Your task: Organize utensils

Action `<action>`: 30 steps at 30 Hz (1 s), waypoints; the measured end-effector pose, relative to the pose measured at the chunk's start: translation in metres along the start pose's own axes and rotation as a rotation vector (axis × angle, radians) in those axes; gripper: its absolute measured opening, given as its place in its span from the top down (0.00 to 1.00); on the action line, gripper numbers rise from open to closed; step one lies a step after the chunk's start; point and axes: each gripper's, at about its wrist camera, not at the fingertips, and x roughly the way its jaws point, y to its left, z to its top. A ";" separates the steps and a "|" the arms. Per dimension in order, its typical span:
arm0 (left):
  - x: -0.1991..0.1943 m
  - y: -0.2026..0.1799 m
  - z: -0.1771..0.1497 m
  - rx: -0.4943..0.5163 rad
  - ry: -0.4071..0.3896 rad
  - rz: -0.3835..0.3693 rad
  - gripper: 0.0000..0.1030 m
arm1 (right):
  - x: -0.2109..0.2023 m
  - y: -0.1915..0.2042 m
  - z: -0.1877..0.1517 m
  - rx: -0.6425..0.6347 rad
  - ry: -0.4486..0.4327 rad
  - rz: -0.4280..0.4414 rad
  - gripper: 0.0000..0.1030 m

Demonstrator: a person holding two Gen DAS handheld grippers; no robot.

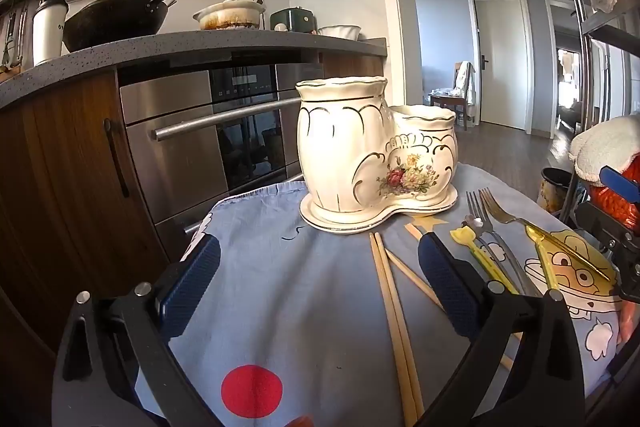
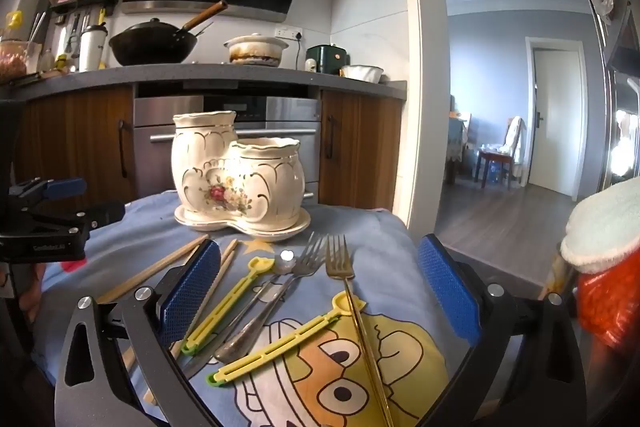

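A cream two-pot ceramic utensil holder with a flower print stands on a blue cartoon cloth. In front of it lie wooden chopsticks, a gold fork, a silver fork and two yellow clip sticks. My left gripper is open and empty above the cloth, left of the chopsticks. My right gripper is open and empty above the forks and clip sticks.
The cloth-covered surface is small and drops off on all sides. A kitchen counter with an oven, a wok and pots stands behind. A white-and-orange bundle sits at the right. The left gripper's body shows at the right view's left edge.
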 end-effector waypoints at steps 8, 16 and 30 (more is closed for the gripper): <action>0.003 0.002 0.000 0.001 0.004 -0.002 0.05 | 0.000 0.000 0.000 -0.002 0.001 0.000 0.05; 0.004 0.002 0.000 0.001 0.005 -0.002 0.05 | 0.000 0.000 0.000 -0.006 0.001 -0.001 0.05; 0.004 0.003 0.000 0.002 0.005 -0.001 0.05 | 0.000 0.000 0.000 -0.007 0.000 -0.001 0.05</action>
